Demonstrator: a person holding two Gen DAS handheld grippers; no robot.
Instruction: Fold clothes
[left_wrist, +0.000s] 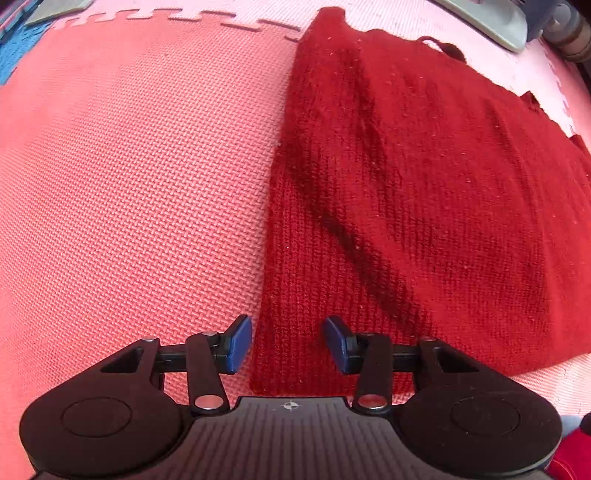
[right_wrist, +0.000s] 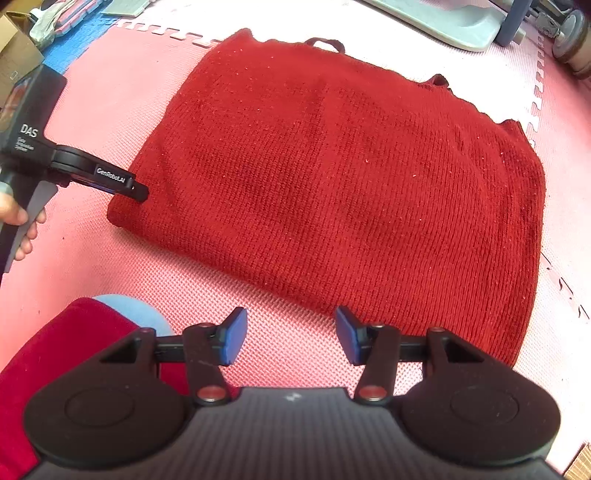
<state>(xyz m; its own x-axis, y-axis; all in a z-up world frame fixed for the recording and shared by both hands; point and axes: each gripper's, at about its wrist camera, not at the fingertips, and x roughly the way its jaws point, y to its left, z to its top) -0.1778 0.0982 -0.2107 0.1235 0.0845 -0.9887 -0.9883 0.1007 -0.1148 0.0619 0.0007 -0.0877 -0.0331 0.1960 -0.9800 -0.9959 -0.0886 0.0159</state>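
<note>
The left tool (left_wrist: 288, 345) hangs released over the red sweater's (right_wrist: 332, 177) near-left corner; the sweater runs ahead-right. The right tool (right_wrist: 291, 334), released, sits short of its near edge.

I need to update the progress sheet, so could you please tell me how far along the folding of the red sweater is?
Done: the red sweater lies on the pink mat as a flat block, its sides apparently folded in.
In hand: nothing is gripped. The left claw stands open over the sweater's near left corner; the right claw is open above the mat at the near edge.
Left: probably a final fold to make it smaller.
</note>
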